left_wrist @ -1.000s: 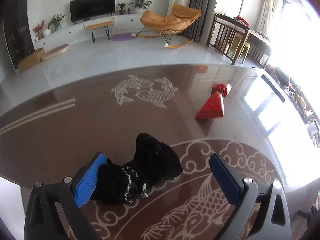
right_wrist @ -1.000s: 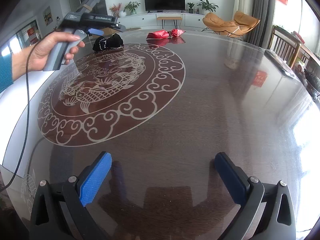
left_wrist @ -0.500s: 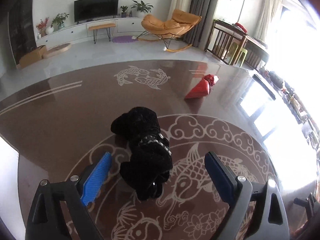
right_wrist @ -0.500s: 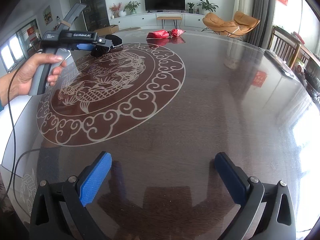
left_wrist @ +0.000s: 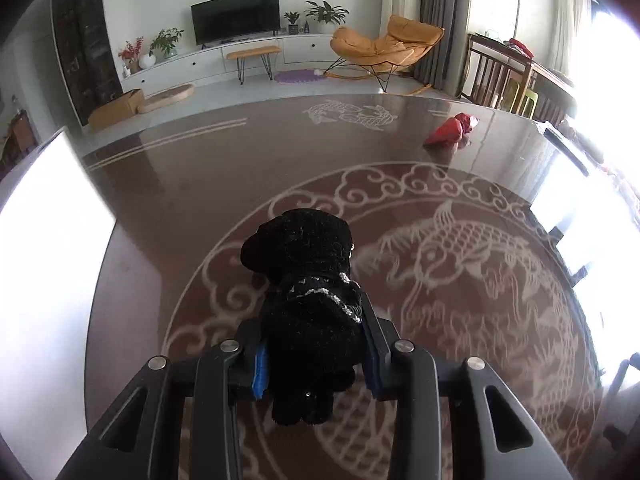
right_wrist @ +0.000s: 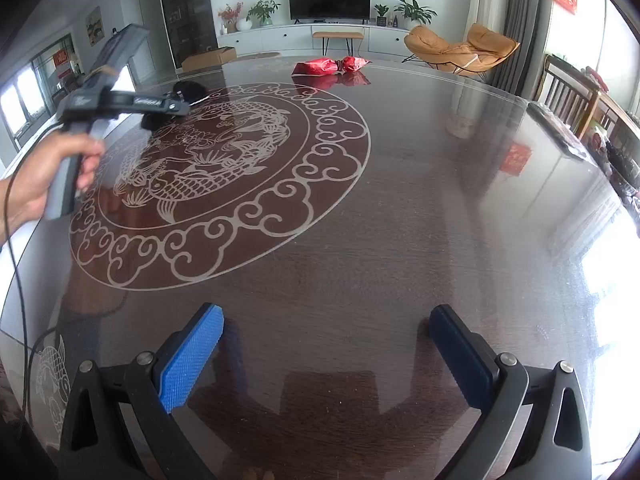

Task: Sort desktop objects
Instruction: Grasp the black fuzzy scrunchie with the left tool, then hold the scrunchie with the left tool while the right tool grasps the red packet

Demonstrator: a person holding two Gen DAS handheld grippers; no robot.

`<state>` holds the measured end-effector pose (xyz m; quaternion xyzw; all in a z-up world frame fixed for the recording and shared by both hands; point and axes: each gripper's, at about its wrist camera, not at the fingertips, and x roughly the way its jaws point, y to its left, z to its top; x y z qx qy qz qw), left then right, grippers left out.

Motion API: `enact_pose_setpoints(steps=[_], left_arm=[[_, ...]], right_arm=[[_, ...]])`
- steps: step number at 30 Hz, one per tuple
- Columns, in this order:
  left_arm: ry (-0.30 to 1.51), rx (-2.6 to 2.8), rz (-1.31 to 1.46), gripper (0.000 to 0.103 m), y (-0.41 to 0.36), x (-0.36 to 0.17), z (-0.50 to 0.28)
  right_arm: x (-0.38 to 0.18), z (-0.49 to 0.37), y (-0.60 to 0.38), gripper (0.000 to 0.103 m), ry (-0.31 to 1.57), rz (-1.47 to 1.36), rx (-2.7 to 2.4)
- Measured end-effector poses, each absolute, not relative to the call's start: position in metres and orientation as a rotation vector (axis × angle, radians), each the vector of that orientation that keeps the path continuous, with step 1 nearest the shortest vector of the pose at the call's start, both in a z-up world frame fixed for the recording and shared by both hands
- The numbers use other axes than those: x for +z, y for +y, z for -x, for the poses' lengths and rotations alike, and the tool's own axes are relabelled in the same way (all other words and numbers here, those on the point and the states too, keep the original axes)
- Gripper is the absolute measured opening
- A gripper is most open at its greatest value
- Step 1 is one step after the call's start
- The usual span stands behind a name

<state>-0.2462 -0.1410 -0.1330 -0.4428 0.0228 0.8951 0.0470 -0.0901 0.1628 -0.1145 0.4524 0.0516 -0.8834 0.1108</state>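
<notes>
A bundle of black knitted gloves (left_wrist: 304,280) with silver trim lies on the dark patterned table (right_wrist: 400,200), over the ring pattern's left edge. My left gripper (left_wrist: 314,332) is closing its jaws, and both blue pads press the near end of the bundle. In the right wrist view a hand (right_wrist: 44,176) holds that left gripper (right_wrist: 120,100) at the far left, with the black gloves (right_wrist: 190,89) at its tip. A red tied bag (left_wrist: 450,130) lies far off, also the red bag (right_wrist: 320,67) near the table's far edge. My right gripper (right_wrist: 326,320) hangs open over bare table.
A black cable (right_wrist: 16,264) trails from the hand down the table's left edge. A dark flat object (right_wrist: 560,132) lies at the right edge beside a wooden chair (right_wrist: 568,96). A living room with a rocking chair (right_wrist: 460,48) lies beyond.
The left gripper swung around behind the black gloves, slid over them, and its jaws went from wide open to pressed on them. The right gripper has stayed put.
</notes>
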Motion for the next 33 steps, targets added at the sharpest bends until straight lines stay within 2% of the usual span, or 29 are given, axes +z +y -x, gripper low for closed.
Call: enact_pose_setpoints(steps=[5, 6, 8, 9, 15, 18, 20, 22, 24, 25, 26, 27, 29, 33], left_arm=[[0.010, 2.758, 1.323, 0.036, -0.164, -0.136, 0.177], [-0.018, 2.753, 1.319, 0.036, -0.167, -0.136, 0.174], [-0.062, 2.745, 1.314, 0.036, -0.173, -0.137, 0.173], [-0.064, 2.747, 1.316, 0.036, -0.174, -0.137, 0.173], [0.007, 2.765, 1.329, 0.037, -0.168, -0.138, 0.168], [0.030, 2.771, 1.333, 0.037, -0.166, -0.137, 0.168], [0.030, 2.771, 1.333, 0.037, -0.166, -0.136, 0.169], [0.031, 2.771, 1.332, 0.037, -0.166, -0.136, 0.169], [0.029, 2.771, 1.332, 0.037, -0.166, -0.137, 0.168], [0.027, 2.770, 1.332, 0.037, -0.166, -0.136, 0.168], [0.026, 2.770, 1.332, 0.037, -0.163, -0.133, 0.172], [0.026, 2.770, 1.333, 0.037, -0.163, -0.133, 0.171], [0.025, 2.770, 1.332, 0.037, -0.163, -0.133, 0.169], [0.024, 2.770, 1.333, 0.037, -0.163, -0.132, 0.168]], right_arm=[[-0.113, 0.090, 0.165, 0.103, 0.152, -1.327, -2.620], [-0.110, 0.090, 0.169, 0.103, 0.103, -1.310, -2.652], [-0.102, 0.103, 0.180, 0.103, -0.152, -1.217, -2.603], [-0.099, 0.122, 0.180, 0.103, -0.229, -1.212, -2.551], [-0.078, 0.299, 0.137, 0.103, -0.273, -1.323, -2.504], [-0.081, 0.385, 0.126, 0.100, -0.437, -1.406, -2.519], [-0.091, 0.425, 0.120, 0.088, -0.564, -1.475, -2.509], [-0.098, 0.450, 0.114, 0.086, -0.641, -1.525, -2.528], [-0.099, 0.466, 0.107, 0.082, -0.642, -1.540, -2.575], [-0.099, 0.471, 0.102, 0.068, -0.590, -1.545, -2.606], [-0.100, 0.474, 0.098, 0.040, -0.524, -1.554, -2.614], [-0.100, 0.475, 0.093, 0.037, -0.448, -1.558, -2.626], [-0.101, 0.472, 0.091, 0.024, -0.396, -1.523, -2.611], [-0.099, 0.430, 0.082, 0.018, -0.236, -1.453, -2.559]])
